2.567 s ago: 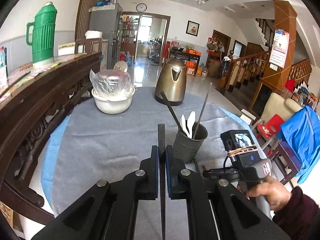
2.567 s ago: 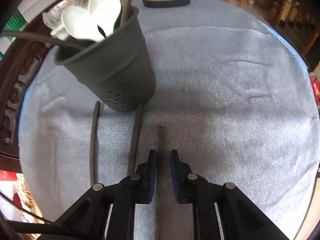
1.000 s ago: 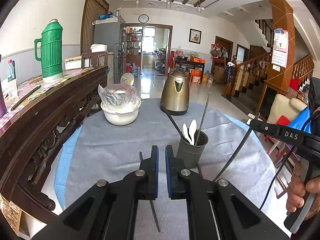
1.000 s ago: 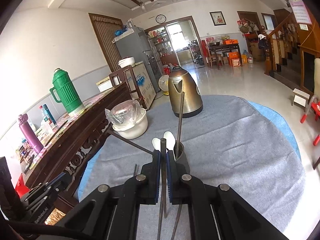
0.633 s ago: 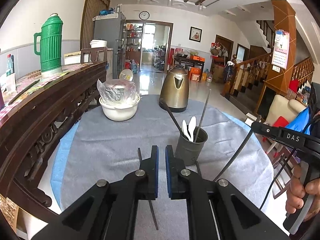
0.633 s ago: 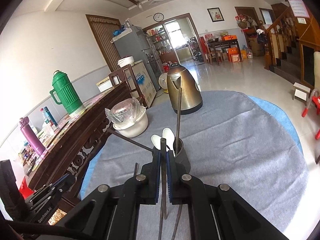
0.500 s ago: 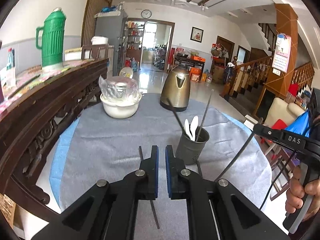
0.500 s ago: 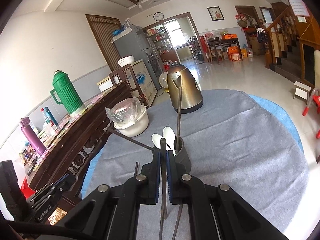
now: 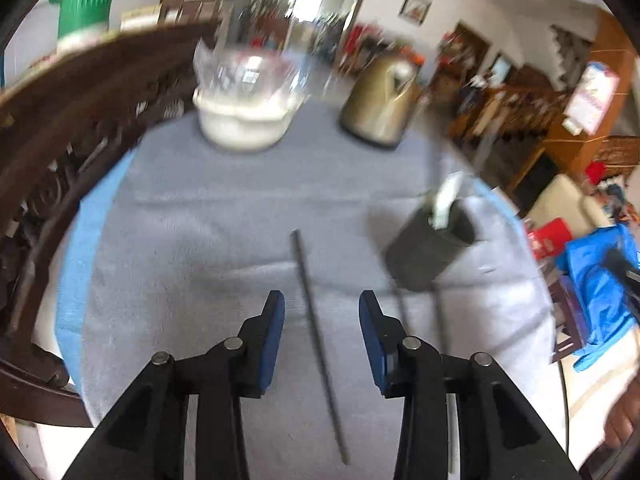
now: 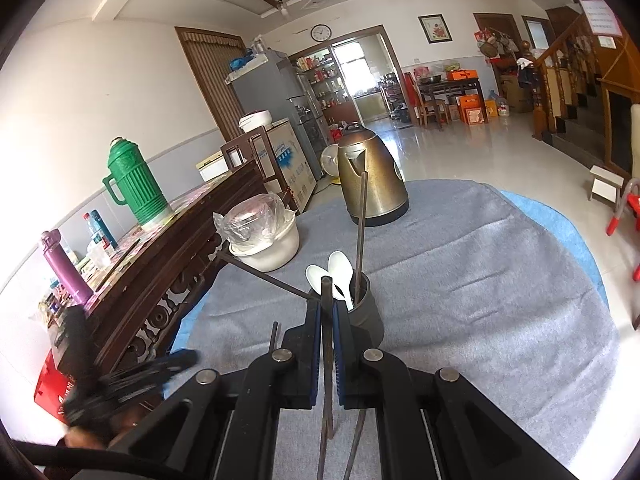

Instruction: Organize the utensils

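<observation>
Presently, the left tool (image 9: 321,312) is seen spread wide above a dark chopstick (image 9: 318,340) lying loose on the grey cloth of the bench (image 9: 192,216). The right tool (image 10: 327,320) is clamped on another chopstick (image 10: 326,344), held upright directly before the dark utensil holder (image 10: 366,316), in which white spoons (image 10: 340,268) and two chopsticks are stood. Beyond the holder, a brass-coloured kettle (image 10: 370,178) and a plastic-covered white bowl (image 10: 266,236) are placed. A carved wooden sideboard (image 10: 168,264) bearing a green thermos (image 10: 134,184) borders the bench. The left view is motion-blurred.
</observation>
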`<state>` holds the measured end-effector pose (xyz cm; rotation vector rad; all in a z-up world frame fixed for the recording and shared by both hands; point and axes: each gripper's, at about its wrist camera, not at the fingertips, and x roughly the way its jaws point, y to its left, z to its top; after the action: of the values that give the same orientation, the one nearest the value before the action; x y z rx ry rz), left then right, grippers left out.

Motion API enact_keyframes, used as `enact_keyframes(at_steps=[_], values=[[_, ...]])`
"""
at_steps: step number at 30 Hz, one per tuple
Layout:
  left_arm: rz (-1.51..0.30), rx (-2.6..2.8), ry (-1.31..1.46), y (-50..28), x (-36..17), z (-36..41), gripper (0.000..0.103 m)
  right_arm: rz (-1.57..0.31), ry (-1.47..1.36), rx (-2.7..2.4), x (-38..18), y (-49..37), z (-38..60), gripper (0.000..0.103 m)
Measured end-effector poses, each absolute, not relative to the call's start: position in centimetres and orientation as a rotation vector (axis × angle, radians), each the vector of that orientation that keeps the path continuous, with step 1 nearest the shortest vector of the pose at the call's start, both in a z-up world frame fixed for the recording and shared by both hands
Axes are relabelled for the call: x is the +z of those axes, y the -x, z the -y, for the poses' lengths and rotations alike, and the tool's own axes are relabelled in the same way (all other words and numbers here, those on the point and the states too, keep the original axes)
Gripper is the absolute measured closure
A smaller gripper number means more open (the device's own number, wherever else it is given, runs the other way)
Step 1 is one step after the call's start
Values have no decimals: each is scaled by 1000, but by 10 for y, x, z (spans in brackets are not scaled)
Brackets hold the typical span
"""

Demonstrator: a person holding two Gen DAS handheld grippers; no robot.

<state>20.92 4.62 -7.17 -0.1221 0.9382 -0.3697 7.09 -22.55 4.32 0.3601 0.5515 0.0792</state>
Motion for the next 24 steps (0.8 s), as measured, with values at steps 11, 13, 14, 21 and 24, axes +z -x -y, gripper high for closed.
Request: enact_keyframes(at_steps=[11, 13, 14, 21, 24], values=[[-1141, -338, 55, -307, -130, -6, 63, -561, -368, 86, 41, -78, 233, 97], [-1161, -344, 61, -315, -134, -2, 81, -564, -374, 90, 40, -80, 235, 97], [-1167, -347, 60, -316, -135, -1, 85, -565, -373, 91, 40, -80, 235, 97], [-1131, -349, 79, -310, -131, -6, 102, -563, -374, 104, 41, -79, 235, 97], [-1076, -363, 96, -297, -115, -15, 102, -559, -373, 108, 42, -76, 232, 97]])
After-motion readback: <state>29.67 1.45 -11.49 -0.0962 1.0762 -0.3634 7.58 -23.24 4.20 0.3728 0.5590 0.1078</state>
